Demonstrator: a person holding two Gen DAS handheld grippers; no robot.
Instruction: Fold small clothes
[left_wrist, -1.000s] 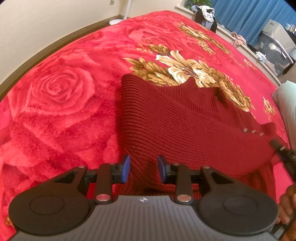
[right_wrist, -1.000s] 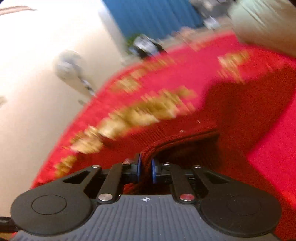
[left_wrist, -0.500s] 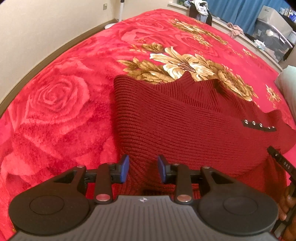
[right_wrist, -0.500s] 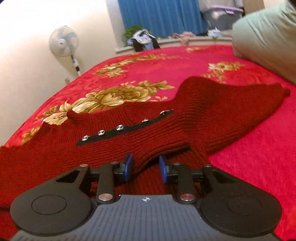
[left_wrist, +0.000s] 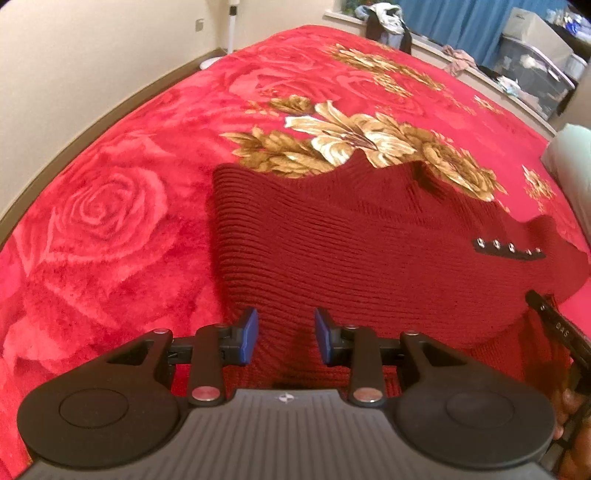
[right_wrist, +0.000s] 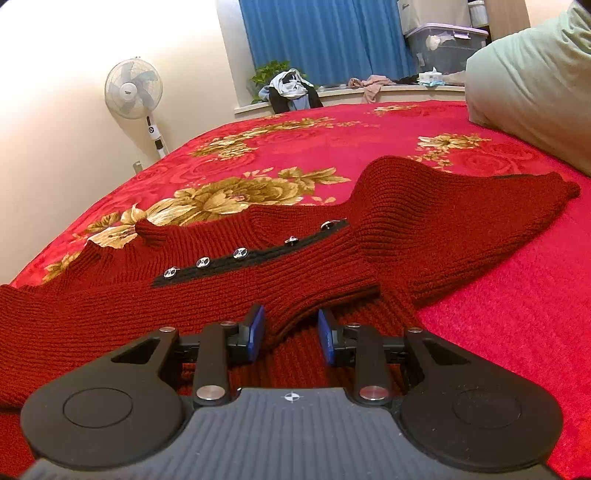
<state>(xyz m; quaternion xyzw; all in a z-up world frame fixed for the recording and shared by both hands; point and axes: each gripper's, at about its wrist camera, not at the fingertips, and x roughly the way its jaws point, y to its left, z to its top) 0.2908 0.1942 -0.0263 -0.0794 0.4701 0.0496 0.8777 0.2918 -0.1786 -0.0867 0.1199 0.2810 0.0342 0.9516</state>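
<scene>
Both grippers open just above sweater w/ nothing held

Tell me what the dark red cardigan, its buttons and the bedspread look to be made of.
Cardigan: chunky ribbed knit, probably wool or acrylic yarn, matte; raised rows show clearly.
Buttons: shiny, silvery, metal or metal-look plastic; they glint against a black placket strip.
Bedspread: plush, fleece-like pile with slight sheen, printed with roses and gold flowers.

Right gripper low over the bed, blue pads spread apart, folded edge of a dark red knit cardigan between them, silver buttons on a black placket, rose-patterned red blanket, standing fan, pale green pillow
</scene>
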